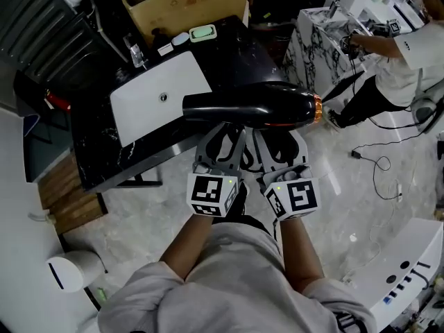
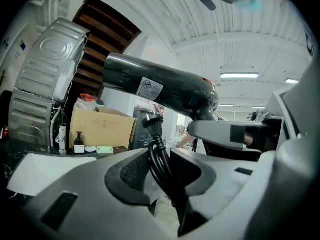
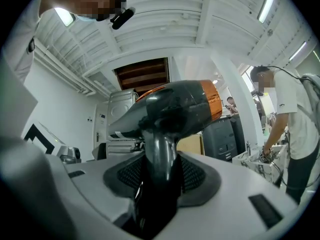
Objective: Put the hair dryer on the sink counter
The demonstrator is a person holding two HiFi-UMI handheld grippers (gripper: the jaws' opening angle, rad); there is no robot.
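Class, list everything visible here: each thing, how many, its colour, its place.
sink counter: one, black, centre-left of the head view
sink: one, white, set in the counter
hair dryer: one, black with orange ring, held up by the counter
cord: one, black, bundled, in the left gripper
cardboard box: one, brown, beyond the counter
soap dish: one, pale green, counter's far edge
bystander: one, white shirt, far right
left gripper: one, grey, shut on the cord
right gripper: one, grey, shut on the hair dryer's handle
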